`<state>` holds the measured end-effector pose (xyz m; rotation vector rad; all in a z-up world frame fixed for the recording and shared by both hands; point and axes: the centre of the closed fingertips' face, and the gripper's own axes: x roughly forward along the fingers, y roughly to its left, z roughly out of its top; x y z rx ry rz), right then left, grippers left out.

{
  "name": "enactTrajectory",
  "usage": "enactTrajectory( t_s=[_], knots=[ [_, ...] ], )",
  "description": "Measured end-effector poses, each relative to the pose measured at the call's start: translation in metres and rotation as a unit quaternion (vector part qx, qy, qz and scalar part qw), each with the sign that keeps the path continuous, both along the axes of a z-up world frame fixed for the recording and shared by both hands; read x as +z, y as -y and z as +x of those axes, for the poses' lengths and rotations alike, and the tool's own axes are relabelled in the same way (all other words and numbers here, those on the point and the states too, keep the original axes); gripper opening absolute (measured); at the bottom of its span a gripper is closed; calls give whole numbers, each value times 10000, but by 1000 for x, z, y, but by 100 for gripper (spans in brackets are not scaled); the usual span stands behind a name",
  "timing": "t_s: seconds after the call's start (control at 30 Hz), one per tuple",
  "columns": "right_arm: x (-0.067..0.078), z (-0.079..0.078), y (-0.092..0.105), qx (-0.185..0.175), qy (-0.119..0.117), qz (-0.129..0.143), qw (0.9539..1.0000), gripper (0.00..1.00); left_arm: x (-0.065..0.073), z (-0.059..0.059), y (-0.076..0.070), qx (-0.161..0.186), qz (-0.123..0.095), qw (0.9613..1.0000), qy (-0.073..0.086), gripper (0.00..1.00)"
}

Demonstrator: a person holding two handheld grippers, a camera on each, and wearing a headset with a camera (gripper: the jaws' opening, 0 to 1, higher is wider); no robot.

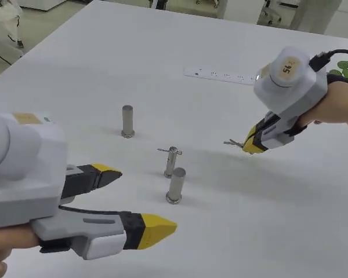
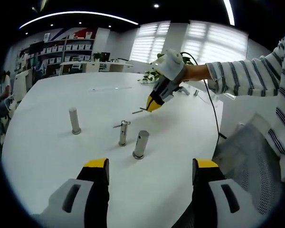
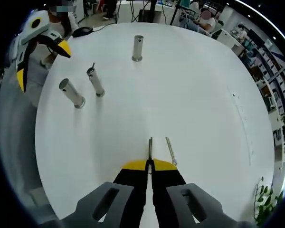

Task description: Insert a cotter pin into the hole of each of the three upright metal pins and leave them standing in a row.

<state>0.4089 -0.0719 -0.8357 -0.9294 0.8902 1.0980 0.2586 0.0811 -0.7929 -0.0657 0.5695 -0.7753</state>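
Three upright metal pins stand on the white table (image 1: 93, 69). The far pin (image 1: 127, 121) (image 2: 74, 120) (image 3: 137, 47) has nothing through it. A cotter pin crosses the top of the middle pin (image 1: 171, 161) (image 2: 123, 133) (image 3: 96, 81). The near pin (image 1: 175, 185) (image 2: 140, 144) (image 3: 72, 93) is bare. To their right, my right gripper (image 1: 249, 147) (image 2: 153, 104) (image 3: 150, 164) hangs just above the table, shut on a cotter pin (image 1: 234, 142) (image 3: 150, 147). My left gripper (image 1: 140, 200) (image 2: 151, 166) is open with nothing in it, low at the left, short of the near pin.
A white power strip (image 1: 220, 75) lies at the table's far side. A green plant (image 1: 345, 69) stands at the right edge. In the right gripper view a thin line (image 3: 170, 151) lies beside the held cotter pin; whether it is a shadow or another pin is unclear.
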Motion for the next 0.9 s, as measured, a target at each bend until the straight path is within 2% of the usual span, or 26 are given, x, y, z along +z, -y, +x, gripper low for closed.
enactTrajectory(
  t_s=[0.07,0.2,0.47,0.6,0.7,0.8,0.9],
  knots=[
    [5,-2,1,30,53,54,10000,3,3,0,1,4,-80,10000,-26,69],
    [16,-8,1,47,132,209,9997,3,4,2,0,-9,31,10000,7,68],
    [25,-22,-1,88,284,465,9985,3,9,7,0,-6,47,10000,0,66],
    [30,-28,-2,77,382,600,9974,3,11,10,-1,111,-74,9999,-94,66],
    [31,-30,-2,86,458,635,9969,3,14,12,-2,144,-115,9998,-85,64],
    [33,-35,-3,101,516,725,9960,3,20,19,-4,321,-329,9989,-72,62],
    [35,-39,-3,51,586,841,9947,3,26,23,-5,360,-433,9984,-52,58]
  ],
)
